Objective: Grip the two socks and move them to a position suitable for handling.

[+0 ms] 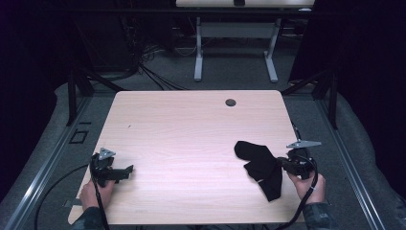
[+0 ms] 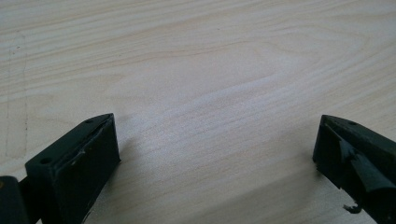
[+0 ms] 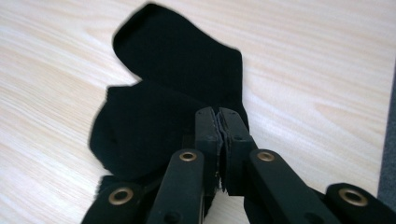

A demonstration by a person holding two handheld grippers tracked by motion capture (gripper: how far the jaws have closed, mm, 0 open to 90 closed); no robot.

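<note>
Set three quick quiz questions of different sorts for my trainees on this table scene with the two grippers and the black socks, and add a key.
1. True or false: the left gripper has its jaws apart over bare table.
2. Multiple choice: the right gripper is A) open above the socks, B) shut at the black socks, C) resting on bare wood far from them.
3. Fill in: the socks lie on the person's ____ side of the table.

Key: 1 true; 2 B; 3 right.
</note>
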